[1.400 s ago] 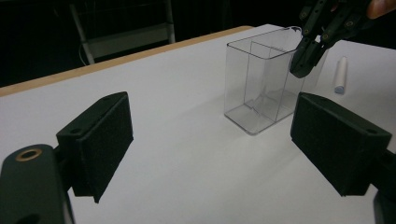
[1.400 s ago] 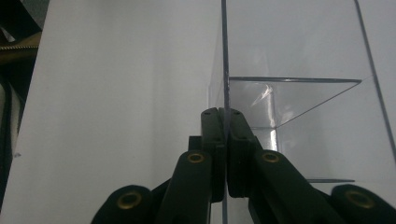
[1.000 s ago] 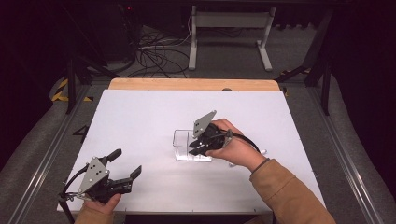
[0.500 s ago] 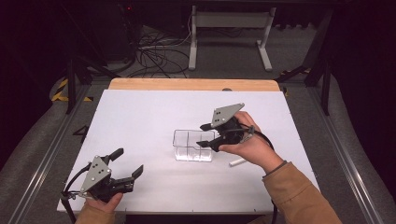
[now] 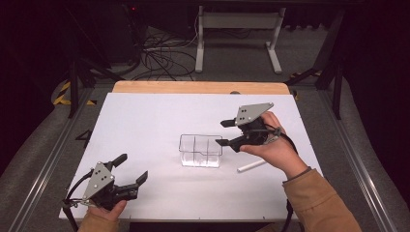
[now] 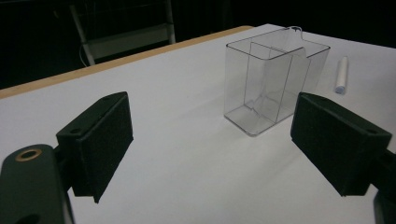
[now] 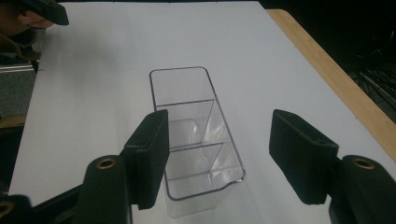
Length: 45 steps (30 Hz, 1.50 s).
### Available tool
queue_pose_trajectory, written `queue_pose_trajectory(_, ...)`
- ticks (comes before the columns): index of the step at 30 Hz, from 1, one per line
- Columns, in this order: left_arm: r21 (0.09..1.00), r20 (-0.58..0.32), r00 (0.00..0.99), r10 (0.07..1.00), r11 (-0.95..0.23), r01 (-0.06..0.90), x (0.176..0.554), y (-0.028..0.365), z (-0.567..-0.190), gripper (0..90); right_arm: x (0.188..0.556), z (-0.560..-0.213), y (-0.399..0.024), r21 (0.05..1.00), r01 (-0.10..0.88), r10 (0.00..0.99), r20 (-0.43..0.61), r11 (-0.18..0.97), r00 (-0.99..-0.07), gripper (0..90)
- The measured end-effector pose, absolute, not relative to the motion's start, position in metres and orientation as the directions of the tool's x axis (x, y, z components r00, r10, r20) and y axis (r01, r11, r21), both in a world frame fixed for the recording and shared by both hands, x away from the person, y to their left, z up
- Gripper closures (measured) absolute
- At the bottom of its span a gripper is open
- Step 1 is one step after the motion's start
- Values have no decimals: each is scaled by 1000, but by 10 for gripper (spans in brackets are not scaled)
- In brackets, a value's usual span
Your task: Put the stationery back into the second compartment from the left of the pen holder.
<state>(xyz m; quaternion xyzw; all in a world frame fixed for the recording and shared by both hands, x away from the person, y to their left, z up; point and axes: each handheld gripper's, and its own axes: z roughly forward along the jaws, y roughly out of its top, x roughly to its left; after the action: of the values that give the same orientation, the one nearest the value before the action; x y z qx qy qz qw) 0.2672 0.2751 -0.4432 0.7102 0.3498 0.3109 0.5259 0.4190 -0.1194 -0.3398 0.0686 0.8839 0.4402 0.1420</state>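
Nearest the front edge of the white tabletop (image 5: pixel 145 121), the left tool (image 5: pixel 129 175) rests wide open and empty. Farther in, mid-tabletop, stands the clear plastic three-compartment organiser box (image 5: pixel 200 150), a white chalk-like stick (image 5: pixel 251 166) lying just right of it. Beyond, the right tool (image 5: pixel 225 133), jaws just opened, grips nothing. Next, I'd judge, come down squarely over the stick.

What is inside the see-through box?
Nothing. The box has clear dividers making compartments, and all look empty. A white stick lies on the table beside it, outside.
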Motion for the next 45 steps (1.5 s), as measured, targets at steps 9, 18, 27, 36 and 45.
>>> queue_pose_trajectory(9,965,75,559,826,-201,167,267,276,-443,137,421,-336,-139,786,8,279,-209,618,-937,371)
queue_pose_trajectory(18,965,77,558,826,-203,167,266,276,-443,137,428,-338,-157,772,35,315,-217,635,-924,367)
queue_pose_trajectory(27,965,79,557,827,-204,166,266,275,-443,137,438,-340,-180,767,75,360,-211,637,-909,368)
queue_pose_trajectory(36,965,75,557,827,-202,170,267,275,-443,137,442,-346,-191,730,81,356,-230,678,-906,366)
queue_pose_trajectory(45,965,73,556,828,-200,171,266,275,-444,137,443,-352,-189,652,24,264,-273,758,-925,393)
